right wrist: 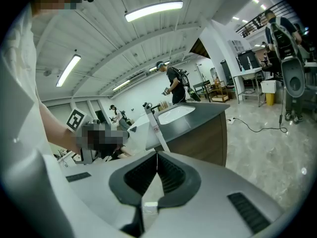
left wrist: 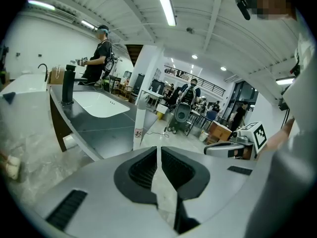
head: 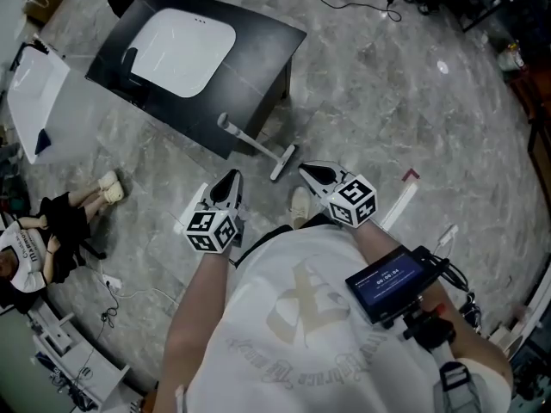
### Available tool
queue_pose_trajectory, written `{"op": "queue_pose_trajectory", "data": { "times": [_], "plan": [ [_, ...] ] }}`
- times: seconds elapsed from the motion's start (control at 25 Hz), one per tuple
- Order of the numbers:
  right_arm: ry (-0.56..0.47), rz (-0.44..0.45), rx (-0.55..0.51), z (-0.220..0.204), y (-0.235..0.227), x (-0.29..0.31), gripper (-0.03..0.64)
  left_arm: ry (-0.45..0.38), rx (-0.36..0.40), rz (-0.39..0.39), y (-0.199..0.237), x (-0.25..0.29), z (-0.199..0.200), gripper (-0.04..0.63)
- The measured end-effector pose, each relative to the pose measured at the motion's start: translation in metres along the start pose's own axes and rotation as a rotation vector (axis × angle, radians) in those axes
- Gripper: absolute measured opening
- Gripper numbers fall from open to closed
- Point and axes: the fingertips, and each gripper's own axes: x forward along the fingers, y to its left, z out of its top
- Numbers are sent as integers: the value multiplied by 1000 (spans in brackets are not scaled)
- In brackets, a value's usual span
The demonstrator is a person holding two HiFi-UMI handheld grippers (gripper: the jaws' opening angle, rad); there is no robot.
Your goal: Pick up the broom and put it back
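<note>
The person wears a white T-shirt (head: pixel 301 317) with a pale beige print. The grey left gripper (head: pixel 230 177) and right gripper (head: pixel 306 170) have black pads and black-and-white marker cubes. A black blue-screened device (head: pixel 392 282) trails black cables.

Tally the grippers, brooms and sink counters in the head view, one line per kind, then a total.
Grippers: 2 (left gripper, right gripper)
Broom: 1
Sink counter: 1
Total: 4
</note>
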Motion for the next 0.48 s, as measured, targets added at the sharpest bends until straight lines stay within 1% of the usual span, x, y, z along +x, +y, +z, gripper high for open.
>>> {"op": "queue_pose_trajectory", "data": {
  "times": [0.24, 0.4, 0.48],
  "plan": [
    [-1, 4, 13, 1, -9, 1, 18, 2, -35, 16, 11, 19, 11, 56],
    [-3, -1, 18, 3, -16, -1, 18, 8, -45, 38, 21, 32, 18, 86],
    [-4, -8, 22, 4, -21, -3, 18, 22, -38, 59, 27, 39, 19, 121]
  ]
}}
